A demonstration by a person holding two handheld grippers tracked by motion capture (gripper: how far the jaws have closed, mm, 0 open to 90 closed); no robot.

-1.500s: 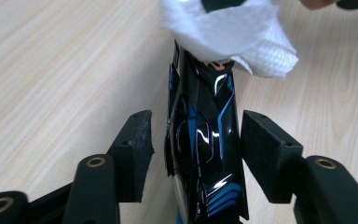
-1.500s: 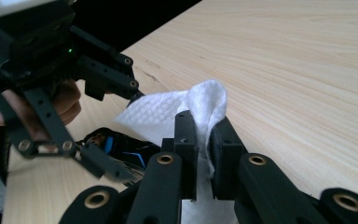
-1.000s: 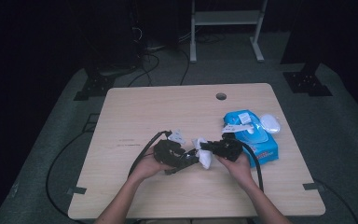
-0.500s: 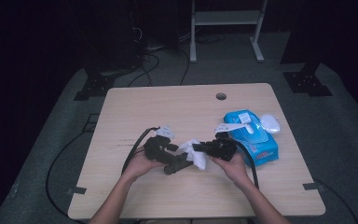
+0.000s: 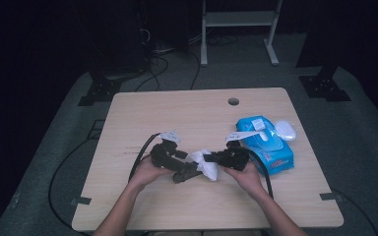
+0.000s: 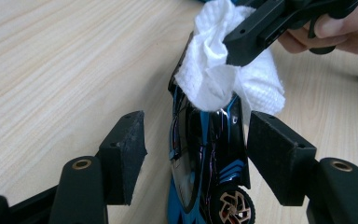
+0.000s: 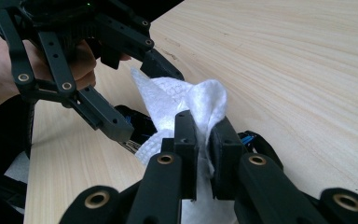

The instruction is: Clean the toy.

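The wooden table [image 5: 197, 118] takes up the middle of the high view, its far half bare apart from a small round hole [image 5: 233, 101]. At the right of that frame lies a blue wipe packet [image 5: 266, 142], with a white lid-like piece [image 5: 285, 130] just beside it.

Lower centre, the two hands meet. The left gripper [image 5: 189, 172] has a black and blue toy car [image 6: 205, 154] between its jaws; in the left gripper view the car stands on edge at bottom centre, a bronze wheel [image 6: 235, 210] showing, and both pads stand off its sides with a gap on each side. These jaws have just been opening, so the car is no longer pinched. The right gripper [image 7: 205, 140] is clamped tight on a crumpled white wipe [image 7: 186, 100], which is pressed against the car's upper end, upper right in the left gripper view.

The risk, as I judge it, lies in that loosened hold. With nothing squeezing the car, a firm rub from the wipe could tip it flat or roll it away on its wheels. The wipe is bunched, so it may also snag on the bodywork and drag the car sideways.
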